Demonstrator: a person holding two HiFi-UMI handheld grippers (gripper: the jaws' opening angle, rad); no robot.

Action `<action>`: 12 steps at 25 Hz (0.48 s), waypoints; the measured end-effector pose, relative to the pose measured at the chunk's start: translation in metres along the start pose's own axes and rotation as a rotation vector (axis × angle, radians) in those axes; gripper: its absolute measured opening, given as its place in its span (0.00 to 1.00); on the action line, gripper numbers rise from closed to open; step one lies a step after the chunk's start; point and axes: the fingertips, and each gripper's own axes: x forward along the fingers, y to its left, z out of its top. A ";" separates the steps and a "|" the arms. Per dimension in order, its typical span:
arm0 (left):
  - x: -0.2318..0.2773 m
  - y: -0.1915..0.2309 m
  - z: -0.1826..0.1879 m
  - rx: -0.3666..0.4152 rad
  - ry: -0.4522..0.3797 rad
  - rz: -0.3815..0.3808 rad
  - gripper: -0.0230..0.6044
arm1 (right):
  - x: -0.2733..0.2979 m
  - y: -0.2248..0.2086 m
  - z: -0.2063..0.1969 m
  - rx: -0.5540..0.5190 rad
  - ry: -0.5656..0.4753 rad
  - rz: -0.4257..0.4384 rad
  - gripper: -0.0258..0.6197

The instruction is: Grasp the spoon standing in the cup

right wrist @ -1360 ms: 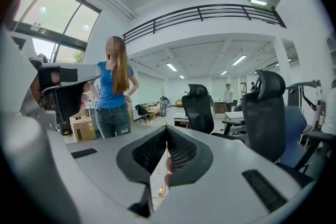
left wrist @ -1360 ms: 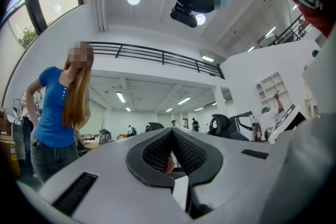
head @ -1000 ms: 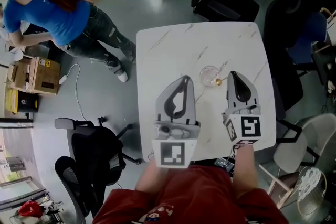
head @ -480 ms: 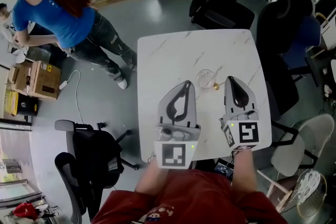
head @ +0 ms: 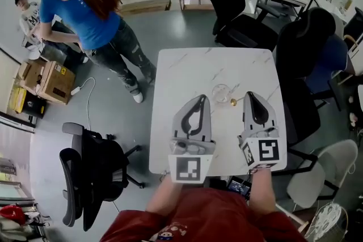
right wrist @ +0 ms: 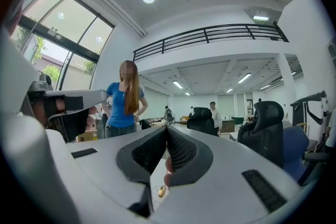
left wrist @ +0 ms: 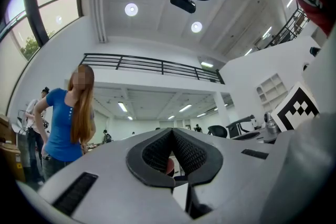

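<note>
A clear glass cup stands on the white marble table, with a gold spoon leaning out of it to the right. Both grippers hover over the table's near half. My left gripper is shut and empty, its tip just left of the cup. On the other side of the spoon, my right gripper is also shut and holds nothing. In the right gripper view the gold spoon shows below the closed jaws. The left gripper view does not show the cup.
A person in a blue top stands on the floor to the table's far left. Black office chairs stand at the left and beyond the table. A white chair sits at the right, and cardboard boxes lie far left.
The head view has drawn back and shifted, so the table looks smaller and sits lower in the frame. Both grippers stay shut, flanking the cup as before.
</note>
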 end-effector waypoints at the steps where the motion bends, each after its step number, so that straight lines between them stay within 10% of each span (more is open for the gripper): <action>1: -0.002 -0.001 0.002 0.001 -0.001 0.008 0.05 | -0.002 0.000 0.003 0.001 -0.007 0.004 0.06; 8: -0.018 -0.008 0.019 0.122 0.004 0.004 0.05 | -0.019 -0.001 0.025 -0.007 -0.057 0.013 0.06; 12: -0.029 -0.009 0.020 0.320 0.076 -0.040 0.05 | -0.027 0.005 0.037 -0.014 -0.085 0.025 0.06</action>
